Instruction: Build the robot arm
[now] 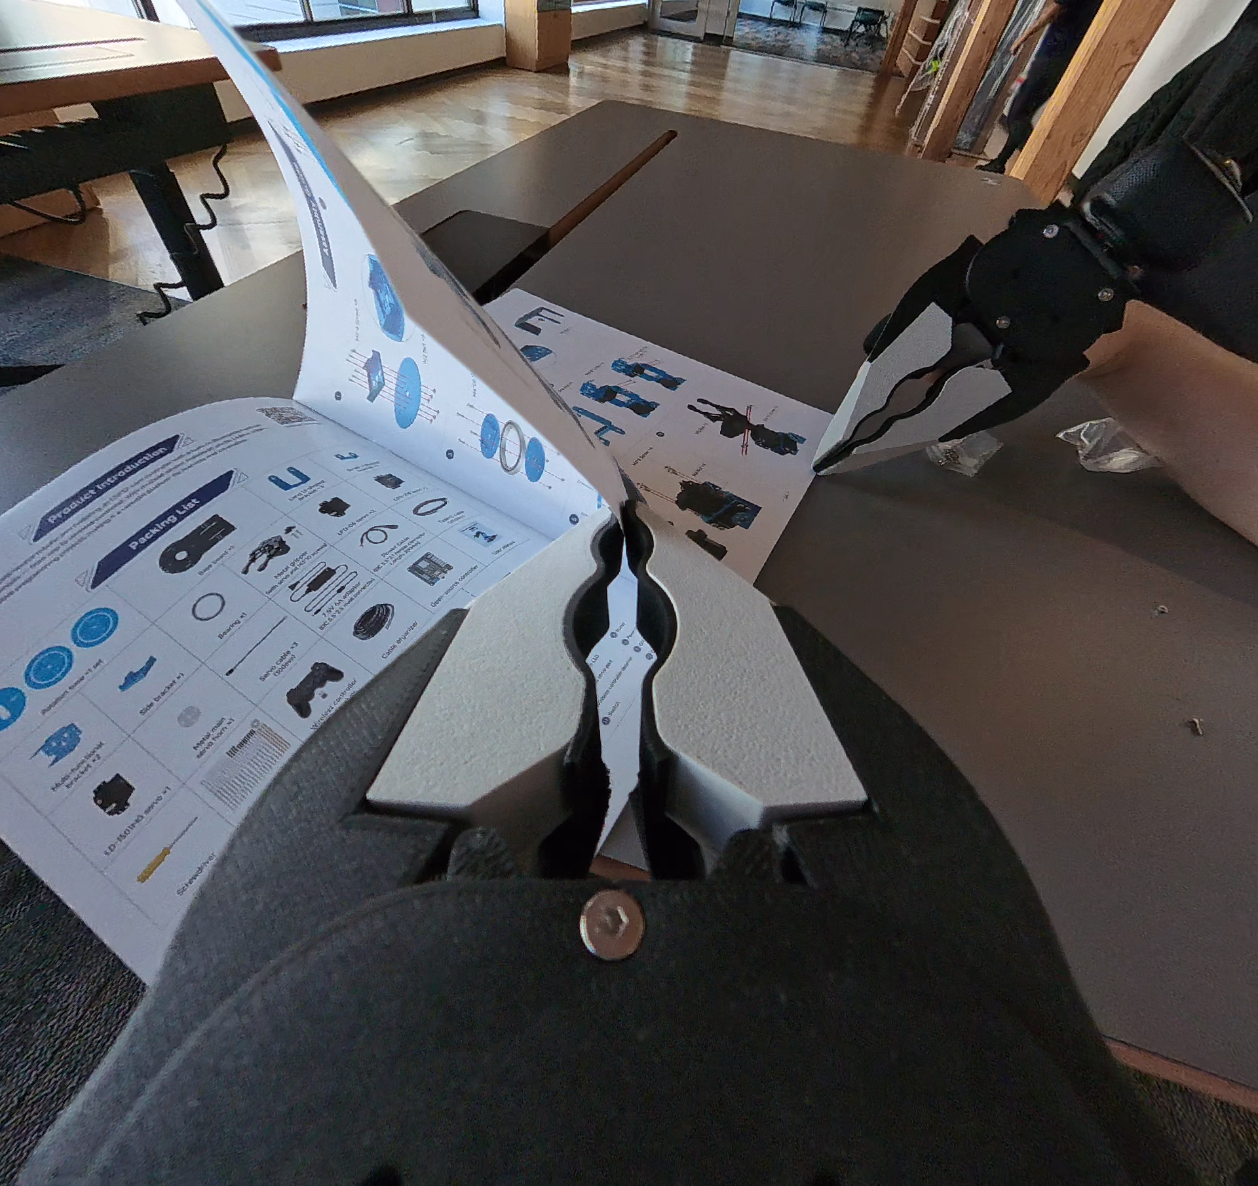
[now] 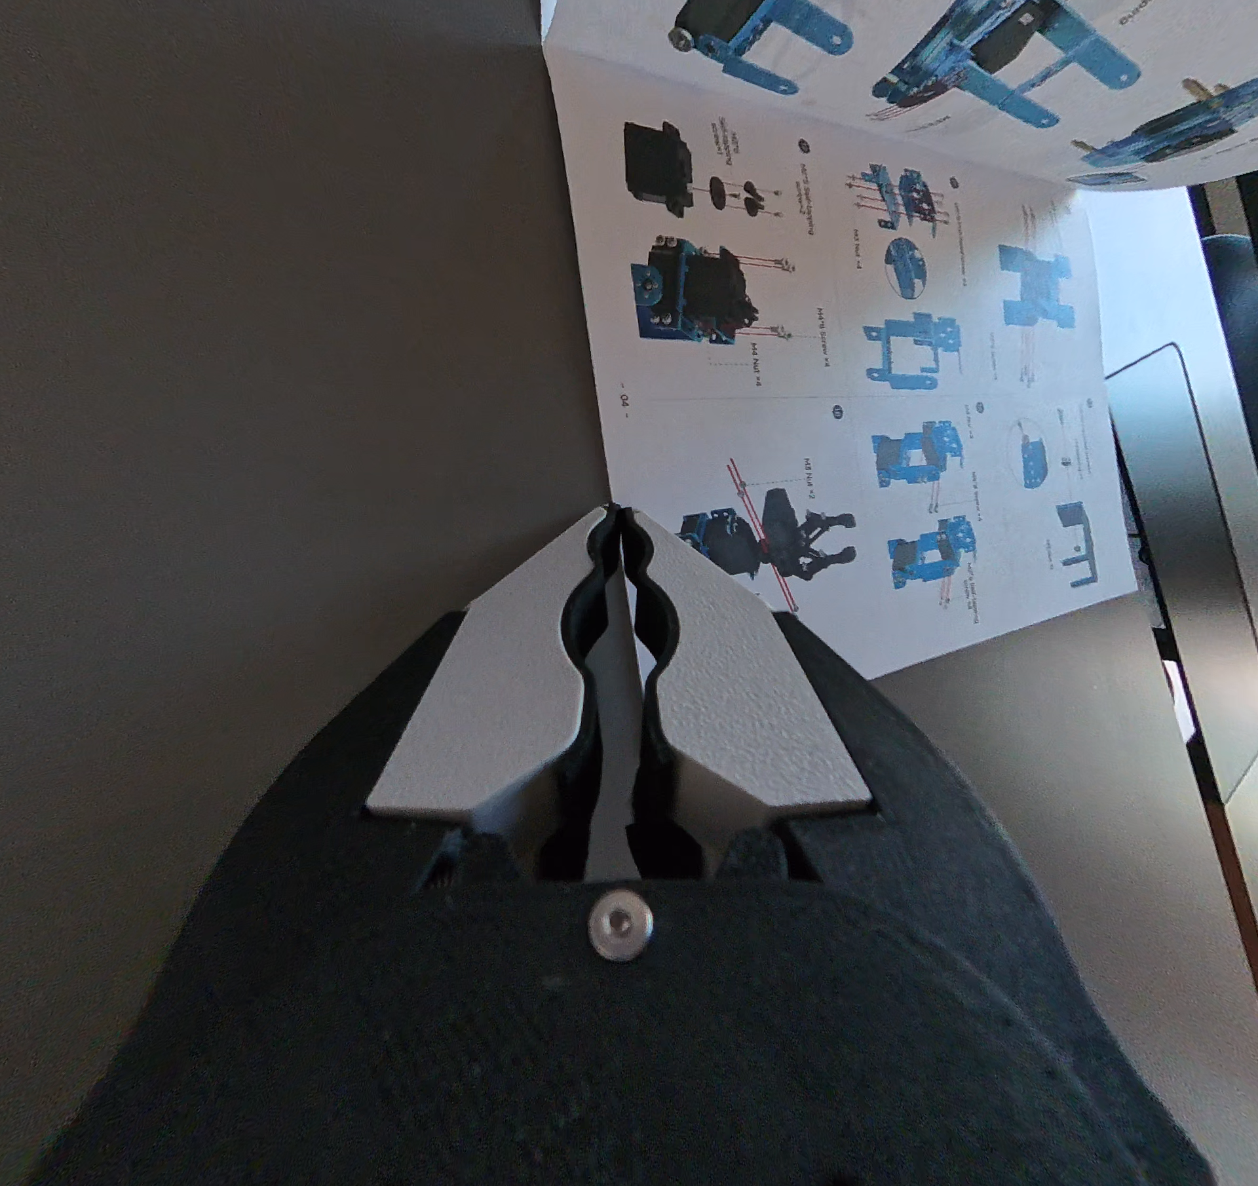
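Observation:
An open instruction booklet (image 1: pixel 204 575) with blue and black part drawings lies on a dark grey table (image 1: pixel 953 609). My left gripper (image 1: pixel 623 513) is shut on the lower edge of one page (image 1: pixel 354 214) and holds it lifted, so the page curves up over the spread. My right gripper (image 2: pixel 616 512) is shut, with its tips down at the outer edge of the flat right-hand page (image 2: pixel 851 336). It also shows in the left wrist view (image 1: pixel 824 462) at that page's (image 1: pixel 667 418) corner. The lifted page hangs at the top of the right wrist view (image 2: pixel 953 30).
Two small clear plastic bags (image 1: pixel 966 452) (image 1: pixel 1109 445) lie on the table just beyond the right gripper. Loose screws (image 1: pixel 1195 726) lie to the right. A wooden desk (image 1: pixel 102 78) stands at the far left. A person (image 1: pixel 1048 50) stands in the back. Left tips to right tips: about 20 cm.

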Tool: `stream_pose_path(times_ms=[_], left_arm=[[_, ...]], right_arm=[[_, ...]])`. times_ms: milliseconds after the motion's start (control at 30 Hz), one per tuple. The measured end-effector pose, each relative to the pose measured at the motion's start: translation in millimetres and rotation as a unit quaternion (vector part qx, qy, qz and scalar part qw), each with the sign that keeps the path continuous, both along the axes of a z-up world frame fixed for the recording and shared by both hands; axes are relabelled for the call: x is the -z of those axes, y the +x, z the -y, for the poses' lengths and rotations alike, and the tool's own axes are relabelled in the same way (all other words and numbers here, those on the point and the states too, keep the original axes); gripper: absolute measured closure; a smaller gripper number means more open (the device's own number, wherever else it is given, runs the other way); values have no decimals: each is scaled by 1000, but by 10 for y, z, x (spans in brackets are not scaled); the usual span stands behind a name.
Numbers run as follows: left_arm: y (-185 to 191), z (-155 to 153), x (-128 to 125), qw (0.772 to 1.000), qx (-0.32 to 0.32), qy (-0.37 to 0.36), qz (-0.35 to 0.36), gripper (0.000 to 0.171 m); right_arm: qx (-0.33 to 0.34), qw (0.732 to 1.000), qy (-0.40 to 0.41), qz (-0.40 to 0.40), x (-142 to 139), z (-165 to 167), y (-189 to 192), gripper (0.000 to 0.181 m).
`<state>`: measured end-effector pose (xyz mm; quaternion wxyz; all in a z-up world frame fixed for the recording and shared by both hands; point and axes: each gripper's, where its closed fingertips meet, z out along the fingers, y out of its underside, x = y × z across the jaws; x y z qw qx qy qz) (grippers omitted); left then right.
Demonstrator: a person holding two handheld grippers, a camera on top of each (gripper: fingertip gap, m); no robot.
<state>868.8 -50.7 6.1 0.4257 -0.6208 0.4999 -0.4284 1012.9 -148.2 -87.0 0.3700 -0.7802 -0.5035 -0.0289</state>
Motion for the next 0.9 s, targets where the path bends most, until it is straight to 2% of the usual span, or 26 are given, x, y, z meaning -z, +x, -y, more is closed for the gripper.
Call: stream_pose_path(times_ms=[433, 533, 567, 667, 767, 900], left_arm=[[-3, -10, 38, 1000, 12, 4, -17, 171], [8, -5, 40, 999, 16, 14, -24, 171], [13, -5, 33, 999, 19, 22, -29, 171], [57, 20, 0, 998, 33, 42, -44, 171], [138, 54, -25, 996, 46, 51, -60, 171], [215, 89, -25, 995, 55, 53, -69, 171]], right_arm=[[7, 997, 66, 42, -134, -130, 35, 181], [28, 996, 65, 55, -129, -133, 176, 181], [41, 996, 64, 50, -148, -130, 241, 181], [96, 994, 54, 2, -233, -123, 455, 162], [125, 990, 53, -27, -291, -86, 629, 160], [146, 988, 26, -46, -239, -25, 734, 156]])
